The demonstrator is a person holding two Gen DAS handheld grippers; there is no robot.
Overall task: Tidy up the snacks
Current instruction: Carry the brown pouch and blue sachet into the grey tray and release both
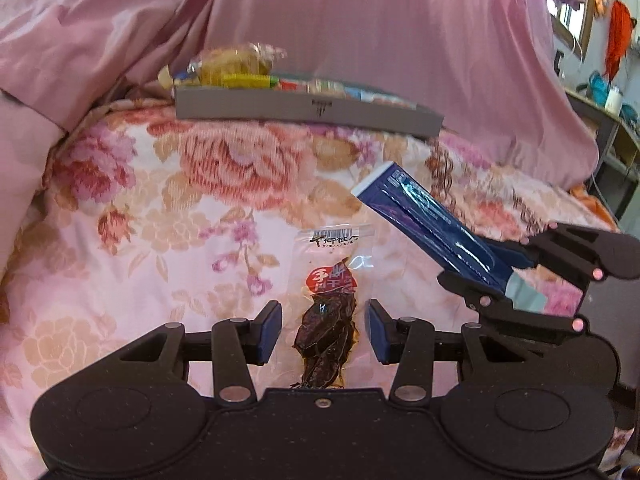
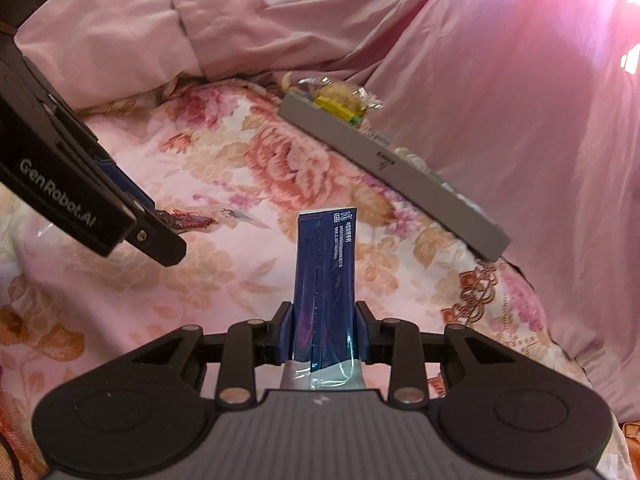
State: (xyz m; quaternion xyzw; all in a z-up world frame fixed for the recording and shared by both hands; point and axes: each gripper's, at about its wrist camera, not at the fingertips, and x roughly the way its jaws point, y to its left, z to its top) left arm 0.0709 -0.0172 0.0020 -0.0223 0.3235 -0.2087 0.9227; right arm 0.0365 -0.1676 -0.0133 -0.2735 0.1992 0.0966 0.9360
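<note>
While the right tool (image 2: 322, 330) is clenched on a dark blue snack packet (image 2: 325, 280), the packet is held by its lower end between the blue pads and juts forward and upward over the floral bedspread (image 2: 224, 152). Seen from the left wrist, the same blue packet (image 1: 430, 224) is carried clear of the bed, just to the right of the left tool (image 1: 323, 330). A clear pouch of dark dried meat (image 1: 330, 320) is seen between the left tool's pads, lying along the line of its fingers; a narrow gap shows on each side, so whether the pads press on it cannot be told from the pictures, though the jaws are drawn nearly closed. A grey tray (image 1: 304, 114) filled with assorted wrapped snacks (image 1: 236, 66) is set at the far edge of the bed, against the pink quilt (image 1: 380, 32), well apart from both tools.
</note>
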